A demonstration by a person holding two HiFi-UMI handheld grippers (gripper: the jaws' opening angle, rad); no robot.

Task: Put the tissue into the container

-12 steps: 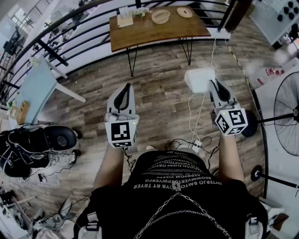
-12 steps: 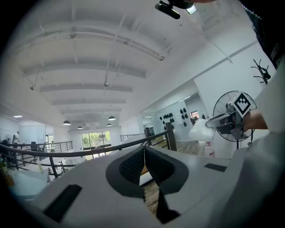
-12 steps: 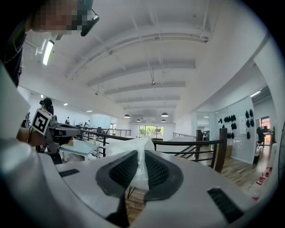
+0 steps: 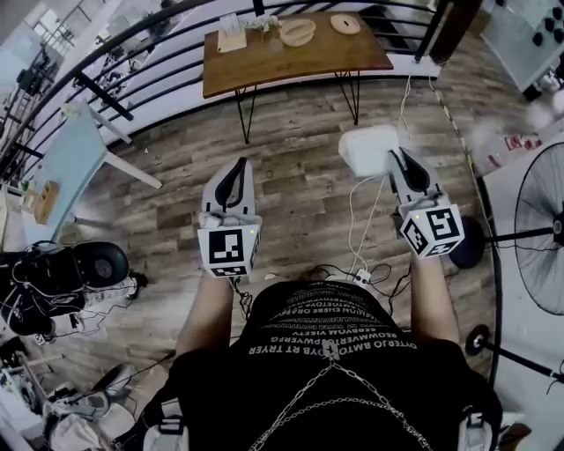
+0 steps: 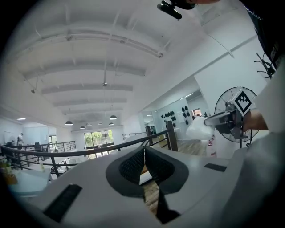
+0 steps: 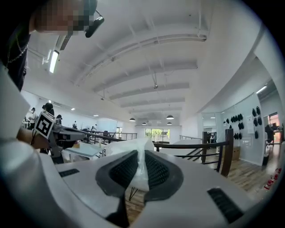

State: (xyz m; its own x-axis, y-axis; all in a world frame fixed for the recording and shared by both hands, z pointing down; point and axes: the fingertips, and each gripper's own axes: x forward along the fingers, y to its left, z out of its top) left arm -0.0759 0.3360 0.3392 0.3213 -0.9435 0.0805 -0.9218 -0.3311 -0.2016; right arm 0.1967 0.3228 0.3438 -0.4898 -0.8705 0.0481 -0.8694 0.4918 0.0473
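A white tissue (image 4: pixel 368 150) hangs in the air over the wooden floor, pinched by my right gripper (image 4: pixel 394 157). In the right gripper view the tissue (image 6: pixel 141 164) is squeezed between the ribbed pads of the right gripper (image 6: pixel 141 171) and bulges out ahead of them. My left gripper (image 4: pixel 235 167) is held level beside it at the left, its jaws together with nothing between them, as the left gripper view (image 5: pixel 143 162) also shows. Far ahead stands a wooden table (image 4: pixel 291 60) carrying a wooden bowl (image 4: pixel 297 32), a round disc (image 4: pixel 345 24) and a small box (image 4: pixel 232 40).
A black railing (image 4: pixel 132 66) curves behind the wooden table. A standing fan (image 4: pixel 539 225) is at the right and a pale blue table (image 4: pixel 66 167) at the left. Black bags and gear (image 4: pixel 62 282) lie at the lower left, and white cables (image 4: pixel 357 264) trail on the floor.
The right gripper with the tissue has drifted slightly left. The view has shifted a little, and the left gripper holds the same pose.
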